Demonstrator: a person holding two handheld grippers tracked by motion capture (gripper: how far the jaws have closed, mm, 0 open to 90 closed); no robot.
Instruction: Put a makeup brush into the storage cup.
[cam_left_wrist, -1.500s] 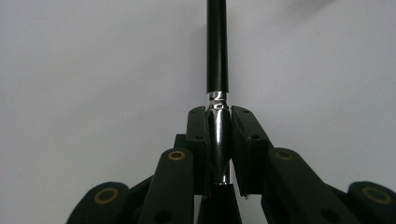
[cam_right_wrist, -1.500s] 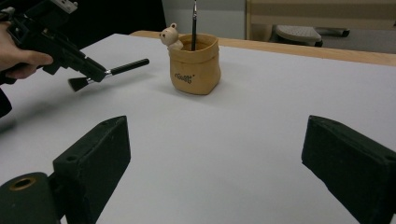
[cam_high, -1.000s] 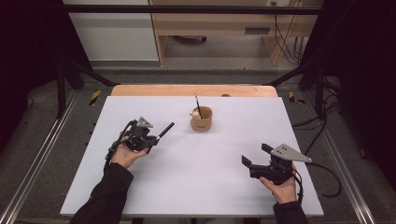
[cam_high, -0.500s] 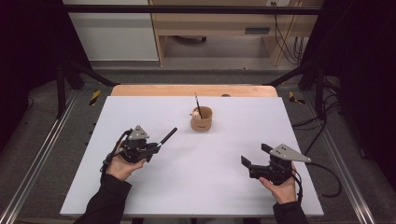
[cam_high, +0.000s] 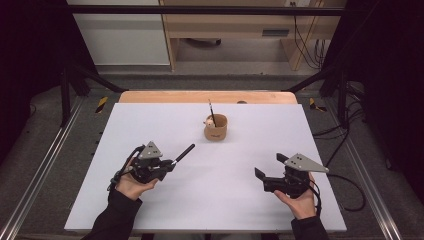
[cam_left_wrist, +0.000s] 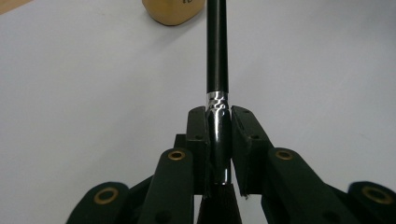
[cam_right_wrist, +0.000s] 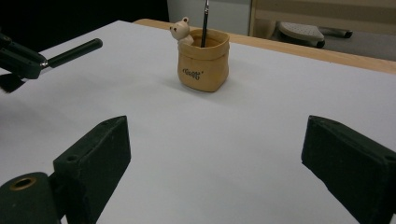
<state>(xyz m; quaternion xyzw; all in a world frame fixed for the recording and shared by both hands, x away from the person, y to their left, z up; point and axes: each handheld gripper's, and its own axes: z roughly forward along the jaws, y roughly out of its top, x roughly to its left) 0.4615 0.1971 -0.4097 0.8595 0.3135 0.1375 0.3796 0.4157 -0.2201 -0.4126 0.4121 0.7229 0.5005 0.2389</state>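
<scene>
The left tongs (cam_high: 172, 164), clamped on a black makeup brush (cam_left_wrist: 217, 70), have drawn back from the tan pen pot (cam_high: 216, 127) mid-desk (cam_high: 150, 120), likely lining up to drop it in. The right tongs (cam_high: 260, 175) gape empty.

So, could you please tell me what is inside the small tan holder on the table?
The tan holder has one thin dark stick standing upright inside and a little bear figure at its rim. The stick's lower end and the holder's bottom are hidden.
</scene>
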